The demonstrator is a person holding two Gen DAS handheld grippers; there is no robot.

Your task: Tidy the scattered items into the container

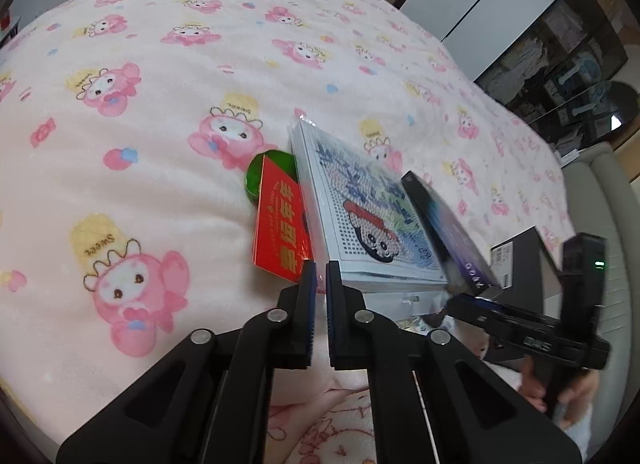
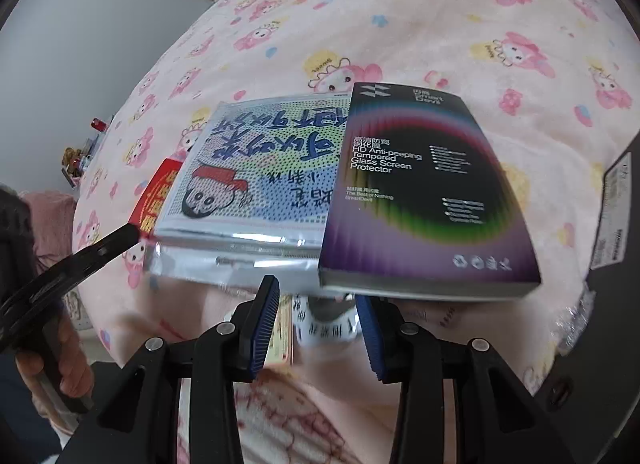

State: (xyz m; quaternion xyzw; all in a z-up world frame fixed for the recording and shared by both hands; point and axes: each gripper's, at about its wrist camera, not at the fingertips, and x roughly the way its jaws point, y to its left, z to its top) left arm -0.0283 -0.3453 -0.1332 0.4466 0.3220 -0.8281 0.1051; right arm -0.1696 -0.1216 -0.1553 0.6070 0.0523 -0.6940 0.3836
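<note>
On the pink cartoon blanket [image 1: 160,104] lie a red envelope [image 1: 280,220], a green round thing [image 1: 256,180] half under it, a bagged bead-art kit [image 1: 360,216], and a dark screen-protector box [image 1: 448,232] leaning on the kit. My left gripper [image 1: 321,272] is nearly closed and empty, its tips at the corner where the envelope meets the kit. My right gripper [image 2: 318,296] is open just in front of the screen-protector box [image 2: 424,192] and kit [image 2: 256,176]; a small patterned roll [image 2: 324,324] lies between its fingers. The red envelope [image 2: 154,196] shows at the left.
A black box [image 1: 520,260] stands at the right on the bed and also shows in the right wrist view [image 2: 616,216]. A bed edge [image 1: 592,192] and dark shelves [image 1: 560,64] are beyond. A foil bag [image 2: 576,316] lies by the black box.
</note>
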